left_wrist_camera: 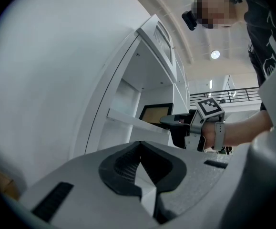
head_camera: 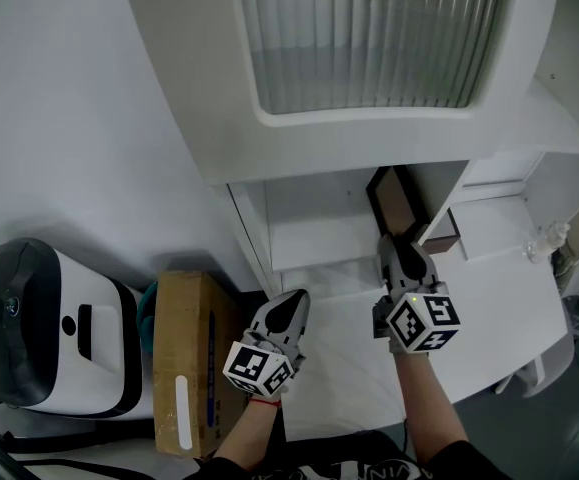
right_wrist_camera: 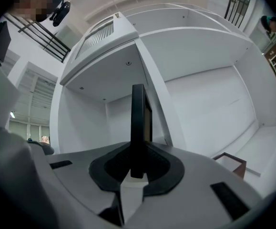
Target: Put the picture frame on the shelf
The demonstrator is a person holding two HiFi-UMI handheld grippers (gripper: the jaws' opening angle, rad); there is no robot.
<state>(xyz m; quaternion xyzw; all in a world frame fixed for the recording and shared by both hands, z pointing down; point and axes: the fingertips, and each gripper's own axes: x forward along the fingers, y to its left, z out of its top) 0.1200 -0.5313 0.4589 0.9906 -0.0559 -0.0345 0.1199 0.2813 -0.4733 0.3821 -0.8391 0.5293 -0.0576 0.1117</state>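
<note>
White shelving (head_camera: pixel 299 218) fills the head view. The right gripper (head_camera: pixel 401 258) reaches level into its open compartment with the dark picture frame (head_camera: pixel 391 200) standing upright ahead of the jaws. It is carried by its lower edge, apparently so that it can go in standing. The frame is inside the opening, over the shelf board; whether its foot touches the board I cannot tell. The left gripper (head_camera: pixel 291 308) hangs lower and to the left, near the shelving's front edge, and carries nothing. A cardboard box (head_camera: pixel 184 358) shows to its left. Both forearms stretch forward with straight wrists.

From the left gripper view, its own jaws are closed together with nothing between them and point level toward the shelving. Beyond them, the right gripper holds the frame just above the shelf board (left_wrist_camera: pixel 133 121).

From the right gripper view, the jaws are clamped on the frame's thin lower edge. The frame is seen edge-on and vertical, a grip that likely keeps it from tipping as it is set down. A small brown box (right_wrist_camera: pixel 233 162) lies low to the right, apart from the frame.
</note>
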